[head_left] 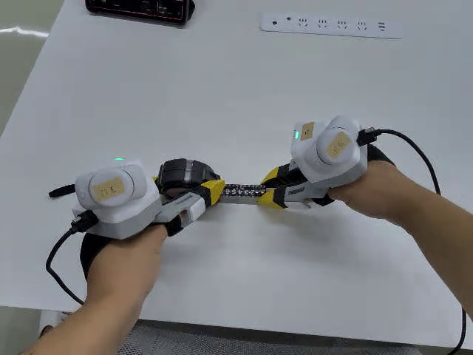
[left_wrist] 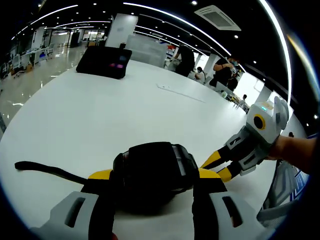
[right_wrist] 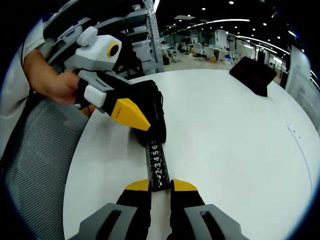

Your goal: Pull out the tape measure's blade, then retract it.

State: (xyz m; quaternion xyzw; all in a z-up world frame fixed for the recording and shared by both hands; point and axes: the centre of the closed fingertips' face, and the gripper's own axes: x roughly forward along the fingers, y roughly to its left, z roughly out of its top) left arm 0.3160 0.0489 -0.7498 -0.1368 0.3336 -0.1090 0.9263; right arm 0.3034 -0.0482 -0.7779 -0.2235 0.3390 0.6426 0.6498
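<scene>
Both ends of the tape measure are held, low in the middle of the head view on the white table. The left gripper is clamped around the black case, with a yellow-tipped jaw on either side of it. The right gripper is pinched closed on the free end of the blade, at the bottom centre of its own view. Between the case and the right gripper only a short run of blade lies exposed, close above the tabletop, with its first few printed numbers readable. By my reading the pulling-out step is in hand and barely begun, and retraction is not yet due. The next move calls for the right gripper to draw away toward the right of the head view, in line with the blade so it neither twists nor kinks. Meanwhile the left gripper must brace the case against the pull. The pinch on the thin blade end looks like the weak point; a slip there would likely let the blade snap back.
</scene>
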